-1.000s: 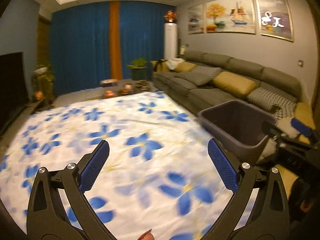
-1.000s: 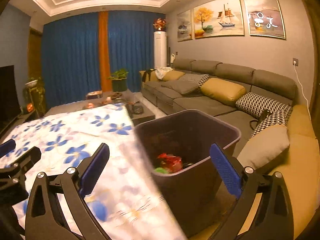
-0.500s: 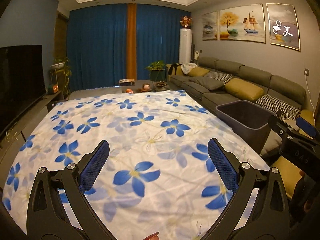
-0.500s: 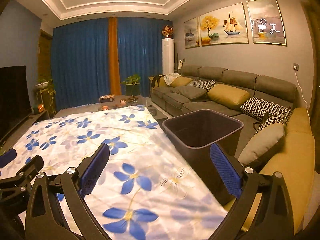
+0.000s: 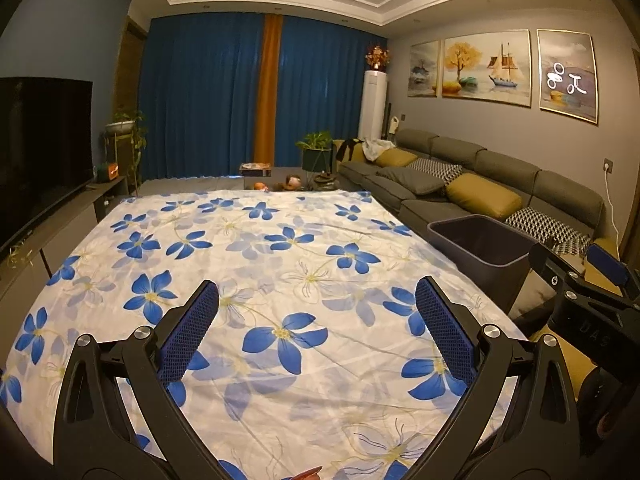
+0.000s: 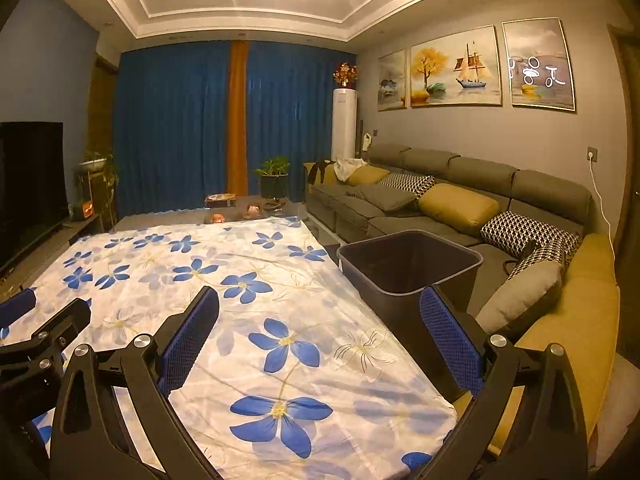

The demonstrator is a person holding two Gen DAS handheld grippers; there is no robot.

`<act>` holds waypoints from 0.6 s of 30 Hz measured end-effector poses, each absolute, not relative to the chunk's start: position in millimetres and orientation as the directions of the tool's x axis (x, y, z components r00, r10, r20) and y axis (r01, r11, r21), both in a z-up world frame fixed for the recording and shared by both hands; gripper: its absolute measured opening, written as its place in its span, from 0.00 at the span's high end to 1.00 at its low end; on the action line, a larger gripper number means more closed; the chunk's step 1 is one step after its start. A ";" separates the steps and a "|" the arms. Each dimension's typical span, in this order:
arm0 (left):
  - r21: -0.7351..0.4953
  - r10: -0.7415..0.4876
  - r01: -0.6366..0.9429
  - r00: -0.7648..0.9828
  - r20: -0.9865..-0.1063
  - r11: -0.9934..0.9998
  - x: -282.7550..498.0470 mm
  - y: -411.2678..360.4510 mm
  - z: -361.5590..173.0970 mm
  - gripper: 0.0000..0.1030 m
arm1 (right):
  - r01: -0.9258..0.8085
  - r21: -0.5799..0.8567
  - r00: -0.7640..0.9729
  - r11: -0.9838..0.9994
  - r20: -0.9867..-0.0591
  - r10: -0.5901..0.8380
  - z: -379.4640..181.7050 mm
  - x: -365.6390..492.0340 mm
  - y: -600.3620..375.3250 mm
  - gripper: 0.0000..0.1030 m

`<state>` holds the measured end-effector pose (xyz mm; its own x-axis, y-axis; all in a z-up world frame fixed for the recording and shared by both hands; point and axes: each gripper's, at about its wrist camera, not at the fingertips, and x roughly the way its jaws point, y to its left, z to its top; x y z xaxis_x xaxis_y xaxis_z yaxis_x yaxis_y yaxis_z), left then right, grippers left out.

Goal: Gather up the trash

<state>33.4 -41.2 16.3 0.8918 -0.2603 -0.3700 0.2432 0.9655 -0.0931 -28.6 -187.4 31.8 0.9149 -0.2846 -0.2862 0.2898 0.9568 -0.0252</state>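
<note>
**Both grippers empty above the floral cloth; bin to the right**

Left gripper (image 5: 316, 316): jaws spread wide, nothing between the blue mesh pads (image 5: 188, 336); right gripper (image 6: 320, 320): likewise released, empty.

Versus half a second ago: both views sit higher and further back; more cloth shows under the jaws and the bin lies further ahead; a second ago the right view looked into the bin at red and green trash, its inside now too dark to read.

Beneath both jaws: white cloth (image 5: 280, 260) with blue flowers, faintly creased, covering a flat surface; dark square plastic bin (image 6: 408, 264) at the cloth's right edge, ahead-right of the right jaws.

Beyond: grey sofa (image 6: 460, 176) with mustard and patterned cushions; blue curtains (image 5: 200, 96); television (image 5: 40, 140) far left.
</note>
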 end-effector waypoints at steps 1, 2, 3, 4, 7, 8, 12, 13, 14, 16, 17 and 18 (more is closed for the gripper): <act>-0.095 -0.261 0.243 0.892 -0.369 0.965 33.0 -41.0 16.8 0.06 | 0.289 -0.025 0.916 0.957 -0.285 -0.284 32.1 -29.0 -187.2 0.06; -0.096 -0.262 0.243 0.892 -0.368 0.965 32.4 -41.0 17.3 0.06 | 0.289 -0.025 0.916 0.957 -0.285 -0.283 32.4 -29.0 -187.0 0.06; -0.098 -0.263 0.244 0.893 -0.366 0.965 32.0 -40.9 17.6 0.06 | 0.288 -0.023 0.916 0.957 -0.284 -0.283 32.1 -29.2 -186.9 0.06; -0.099 -0.264 0.244 0.893 -0.366 0.965 31.6 -40.9 17.6 0.06 | 0.287 -0.022 0.917 0.958 -0.284 -0.282 32.2 -29.5 -186.8 0.06; -0.099 -0.264 0.245 0.892 -0.366 0.964 31.1 -41.1 17.3 0.06 | 0.285 -0.020 0.918 0.958 -0.283 -0.279 32.6 -30.6 -186.3 0.06; -0.099 -0.265 0.246 0.892 -0.366 0.964 31.2 -41.2 17.4 0.06 | 0.284 -0.021 0.918 0.958 -0.283 -0.278 32.5 -30.3 -185.9 0.06; -0.099 -0.266 0.247 0.892 -0.365 0.964 30.6 -41.7 17.5 0.06 | 0.283 -0.018 0.918 0.959 -0.283 -0.276 33.0 -30.4 -186.2 0.06; -0.099 -0.266 0.247 0.892 -0.365 0.964 30.3 -41.8 17.7 0.06 | 0.283 -0.017 0.919 0.959 -0.282 -0.276 33.3 -30.3 -186.5 0.06; -0.099 -0.267 0.248 0.892 -0.364 0.964 30.3 -41.7 17.7 0.06 | 0.283 -0.018 0.919 0.959 -0.282 -0.276 33.3 -30.3 -186.5 0.06; -0.098 -0.268 0.250 0.892 -0.365 0.963 29.7 -42.6 18.0 0.06 | 0.284 -0.016 0.919 0.959 -0.280 -0.277 33.9 -30.1 -187.1 0.06; -0.098 -0.269 0.250 0.892 -0.364 0.963 29.5 -42.6 18.0 0.06 | 0.284 -0.014 0.920 0.959 -0.278 -0.277 34.3 -30.1 -187.2 0.06; -0.098 -0.269 0.251 0.892 -0.364 0.963 29.2 -43.2 18.3 0.06 | 0.284 -0.013 0.920 0.959 -0.278 -0.277 34.4 -30.0 -187.7 0.06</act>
<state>29.2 -43.2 18.3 0.8918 -0.2690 -0.3637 0.2506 0.9631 -0.0980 -30.0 -187.7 34.4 0.9200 -0.2766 -0.2775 0.2842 0.9587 -0.0133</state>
